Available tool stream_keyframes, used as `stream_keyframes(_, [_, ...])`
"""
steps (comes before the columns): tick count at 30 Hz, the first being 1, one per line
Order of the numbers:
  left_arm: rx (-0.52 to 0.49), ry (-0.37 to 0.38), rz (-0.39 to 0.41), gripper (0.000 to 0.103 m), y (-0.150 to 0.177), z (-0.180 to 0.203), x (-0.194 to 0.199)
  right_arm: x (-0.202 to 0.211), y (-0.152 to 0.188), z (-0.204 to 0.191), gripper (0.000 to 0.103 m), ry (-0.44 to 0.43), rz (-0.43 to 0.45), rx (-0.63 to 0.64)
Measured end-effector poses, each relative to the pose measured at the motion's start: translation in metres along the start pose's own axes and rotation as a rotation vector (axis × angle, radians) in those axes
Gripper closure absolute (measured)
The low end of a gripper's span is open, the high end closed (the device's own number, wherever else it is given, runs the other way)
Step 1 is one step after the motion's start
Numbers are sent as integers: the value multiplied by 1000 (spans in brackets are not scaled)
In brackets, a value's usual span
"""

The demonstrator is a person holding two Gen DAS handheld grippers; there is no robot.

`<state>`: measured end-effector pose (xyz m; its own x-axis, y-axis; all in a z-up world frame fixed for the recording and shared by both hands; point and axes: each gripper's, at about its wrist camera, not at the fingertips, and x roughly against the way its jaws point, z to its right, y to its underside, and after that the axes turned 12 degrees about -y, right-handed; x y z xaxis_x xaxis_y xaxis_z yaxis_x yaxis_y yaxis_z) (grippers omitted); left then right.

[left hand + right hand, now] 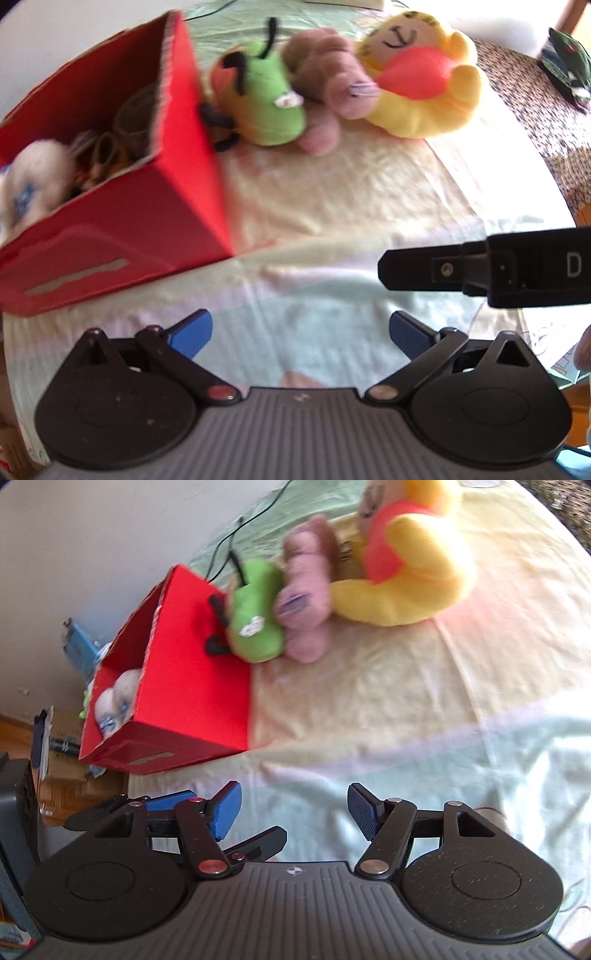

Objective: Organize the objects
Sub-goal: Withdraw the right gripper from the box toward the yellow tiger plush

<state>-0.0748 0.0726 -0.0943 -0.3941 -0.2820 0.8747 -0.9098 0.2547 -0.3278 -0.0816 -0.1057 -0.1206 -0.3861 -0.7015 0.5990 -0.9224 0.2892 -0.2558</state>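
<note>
reaching for the next toy looks like the step in hand; both tools are empty; left gripper [300, 334] has its blue pads spread wide over bare cloth, right gripper [293, 814] also stands apart with nothing between the pads; in the left view the right tool's finger pokes in from the right edge, so the two are close together

red box [122, 221] sits on the tablecloth [332, 192] at the left, open top, already holding a white plush [35, 177] and some blurred items i can't identify; three toys remain outside in a row: green plush [275, 107] touching the box's right wall, brown-pink plush [325, 92] pressed against it, yellow plush [424, 85] at the far right leaning on the brown-pink one

my read on doing it well: take the green one first, it is nearest the box and shortest carry; come in from above and clamp across the body, not the thin black limbs or the tag, which would likely slip; keep the pads clear of the brown-pink neighbour so it does not drag along; watch the box wall, since a sideways approach could shove the cardboard; drop into the free rear part of the box; keep the other tool out of the path; frames are motion-blurred, so exact contacts are uncertain
</note>
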Motion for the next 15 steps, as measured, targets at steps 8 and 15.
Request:
stream_keyframes(8, [-69, 34, -2, 2, -10, 34, -1, 22, 4, 23, 36, 22, 43, -68])
stream_keyframes(15, [-118, 22, 2, 2, -16, 59, -3, 38, 7, 40, 37, 29, 74, -107])
